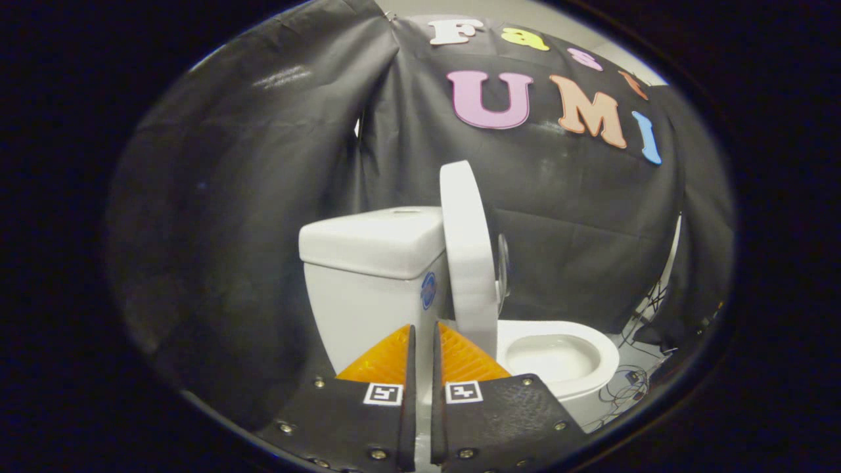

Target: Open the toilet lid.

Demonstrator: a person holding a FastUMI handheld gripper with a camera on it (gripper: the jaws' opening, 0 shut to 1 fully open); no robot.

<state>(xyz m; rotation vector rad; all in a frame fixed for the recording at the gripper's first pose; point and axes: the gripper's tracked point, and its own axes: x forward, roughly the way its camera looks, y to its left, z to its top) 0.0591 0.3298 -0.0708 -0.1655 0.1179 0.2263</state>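
A white toilet stands just ahead of my fingers. Its lid (468,256) is raised upright, seen edge-on, leaning back by the tank (371,276). The open bowl (558,358) with its seat rim lies to the right, beyond the right finger. My gripper (422,335) sits close in front of the tank and the lid's lower edge. Its two fingers stand nearly together with only a thin slit between them and nothing held there. I cannot tell whether the fingertips touch the toilet.
Black cloth walls surround the toilet on the left and behind. Loose cables (631,381) lie on the pale floor to the right of the bowl, near the cloth's lower edge.
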